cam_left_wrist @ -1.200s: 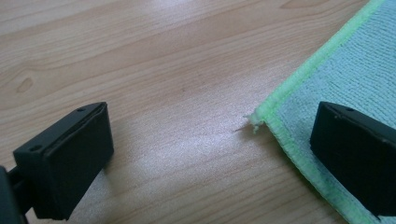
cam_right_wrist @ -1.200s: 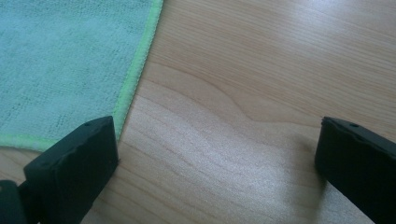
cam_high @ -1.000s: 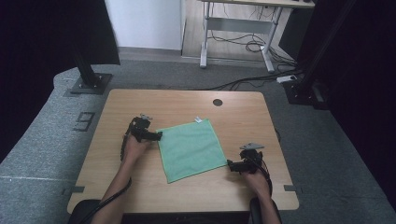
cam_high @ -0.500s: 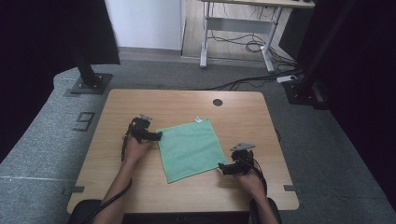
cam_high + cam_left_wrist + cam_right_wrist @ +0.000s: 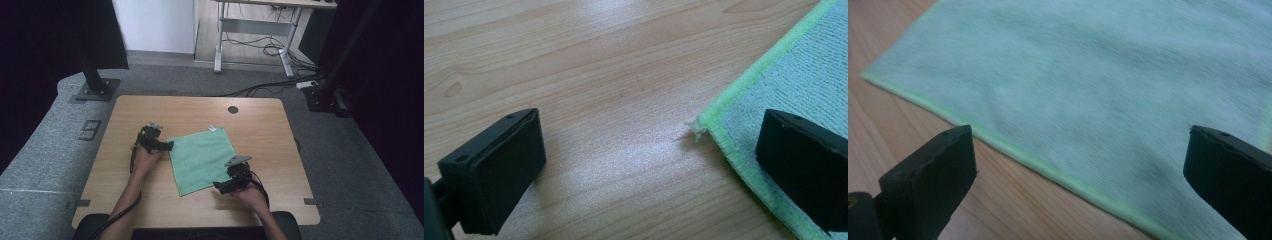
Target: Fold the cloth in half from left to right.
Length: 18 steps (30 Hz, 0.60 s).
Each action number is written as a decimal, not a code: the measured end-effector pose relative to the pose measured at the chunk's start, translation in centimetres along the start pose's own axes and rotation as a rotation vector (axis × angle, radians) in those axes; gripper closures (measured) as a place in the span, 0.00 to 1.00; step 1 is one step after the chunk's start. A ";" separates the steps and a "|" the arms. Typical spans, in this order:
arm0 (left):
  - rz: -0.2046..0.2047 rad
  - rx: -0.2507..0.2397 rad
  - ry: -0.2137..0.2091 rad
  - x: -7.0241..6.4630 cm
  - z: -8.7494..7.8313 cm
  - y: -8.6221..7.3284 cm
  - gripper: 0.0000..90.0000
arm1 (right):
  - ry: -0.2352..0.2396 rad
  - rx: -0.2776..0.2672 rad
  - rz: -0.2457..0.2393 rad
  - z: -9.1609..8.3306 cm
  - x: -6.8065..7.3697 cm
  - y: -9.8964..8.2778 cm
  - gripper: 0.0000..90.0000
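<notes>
Green cloth between wide-open tools

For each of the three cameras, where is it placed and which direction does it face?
High view: above the table, facing forward and down; forearms, left claw, right claw.
Left gripper view: on the left claw, facing a green cloth corner; jaws open.
Right gripper view: on the right claw, facing the cloth's edge; jaws open.
Shared: the cloth.

High view: we are looking forward and down from above the near side, taking in the whole table.
Left gripper view: we are hovering close over the green cloth, at its left corner.
Right gripper view: we are facing its near edge, close.
Shared: all are showing the cloth.
</notes>
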<state>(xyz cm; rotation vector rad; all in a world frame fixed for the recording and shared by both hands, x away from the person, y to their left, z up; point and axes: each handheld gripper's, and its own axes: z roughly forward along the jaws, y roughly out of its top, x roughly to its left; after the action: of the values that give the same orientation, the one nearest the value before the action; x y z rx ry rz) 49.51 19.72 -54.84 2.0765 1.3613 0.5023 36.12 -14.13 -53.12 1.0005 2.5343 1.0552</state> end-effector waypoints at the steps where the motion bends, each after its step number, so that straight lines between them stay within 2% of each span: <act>1: 0.000 0.001 0.000 0.0 0.0 0.0 0.00 | 0.009 0.000 -0.007 0.2 0.3 0.2 0.01; 11: -0.001 -0.002 0.001 0.0 0.0 0.0 0.00 | 0.077 0.003 -0.083 2.0 3.5 2.1 0.03; 18: -0.002 -0.003 0.001 0.0 0.0 0.0 0.00 | 0.124 0.011 -0.107 3.2 5.5 3.0 0.09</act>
<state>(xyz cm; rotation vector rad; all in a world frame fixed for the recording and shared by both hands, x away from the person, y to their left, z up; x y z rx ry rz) 49.49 19.70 -54.87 2.0722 1.3629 0.5045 35.02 -7.19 -53.05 0.8162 2.6609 1.1057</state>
